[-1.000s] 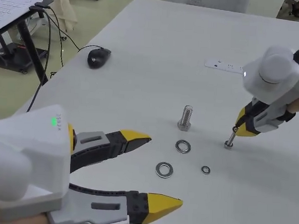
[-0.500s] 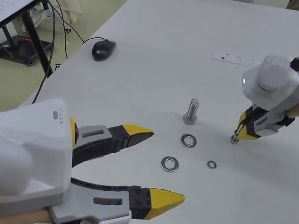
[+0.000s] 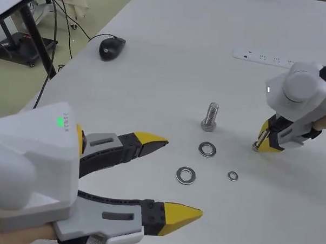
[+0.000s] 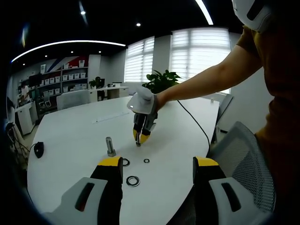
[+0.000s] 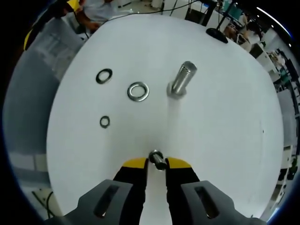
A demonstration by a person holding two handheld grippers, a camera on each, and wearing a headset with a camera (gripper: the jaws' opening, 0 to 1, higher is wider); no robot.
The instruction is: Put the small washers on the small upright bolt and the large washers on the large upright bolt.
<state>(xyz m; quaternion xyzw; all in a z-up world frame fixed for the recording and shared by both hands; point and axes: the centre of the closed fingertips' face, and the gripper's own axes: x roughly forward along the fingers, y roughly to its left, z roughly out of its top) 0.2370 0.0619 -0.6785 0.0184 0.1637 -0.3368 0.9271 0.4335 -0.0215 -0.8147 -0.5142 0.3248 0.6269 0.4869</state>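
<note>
My right tool [image 5: 157, 162] grips the tilted small bolt [image 3: 258, 141]; the small washer [image 3: 232, 176] lies near, toward my empty, wide-open left tool [image 4: 158, 162].

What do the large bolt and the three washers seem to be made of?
Large bolt: likely steel, bright silver-grey, glints on its threads. Washers: the same shiny grey metal look, probably plated steel; the exact metal cannot be told.

L tongs [image 3: 182, 177] wide apart, R tongs [image 3: 263, 143] pinched, tips down
</note>
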